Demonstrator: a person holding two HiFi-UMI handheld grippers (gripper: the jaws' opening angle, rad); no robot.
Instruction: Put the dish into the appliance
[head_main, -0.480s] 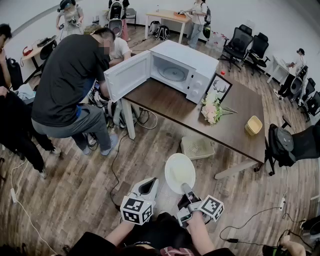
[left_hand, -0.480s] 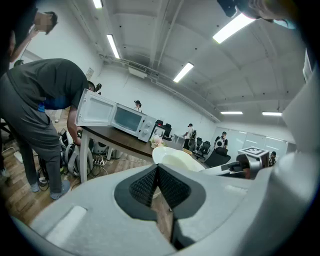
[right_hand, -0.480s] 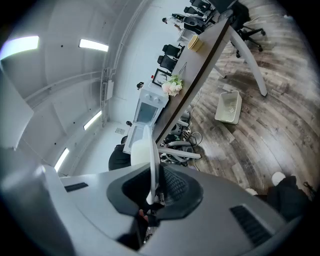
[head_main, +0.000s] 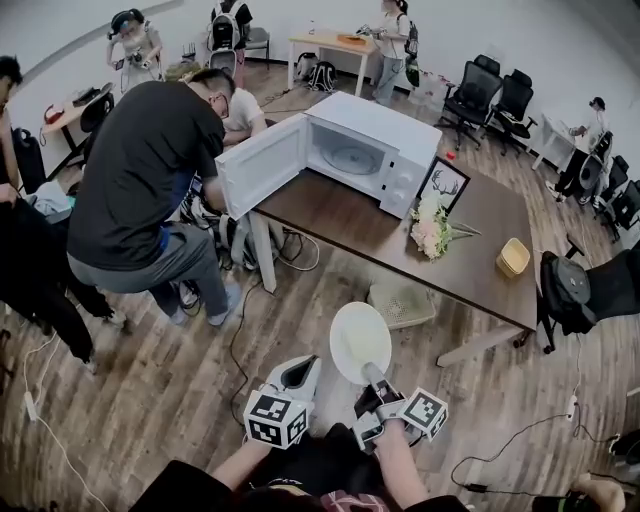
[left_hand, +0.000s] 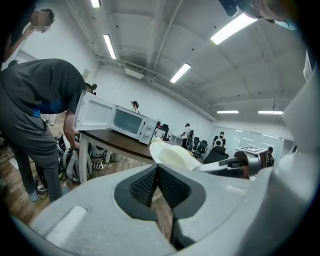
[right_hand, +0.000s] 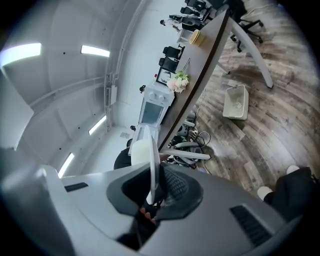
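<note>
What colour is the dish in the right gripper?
White, plain; the dish shows best in the head view.

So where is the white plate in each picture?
Head view: the plate is low in the middle, held by the right gripper.
Left gripper view: the plate is near the middle, to the right of the microwave.
Right gripper view: the plate is edge-on, left of centre, pinched between the jaws.
Shared landmark: the open microwave.

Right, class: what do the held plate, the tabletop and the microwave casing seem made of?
The plate: probably glazed ceramic or melamine, smooth white, slight sheen. The tabletop: dark brown wood or laminate, matt, grain unclear. The microwave casing: likely white painted metal, flat panels, crisp edges.
</note>
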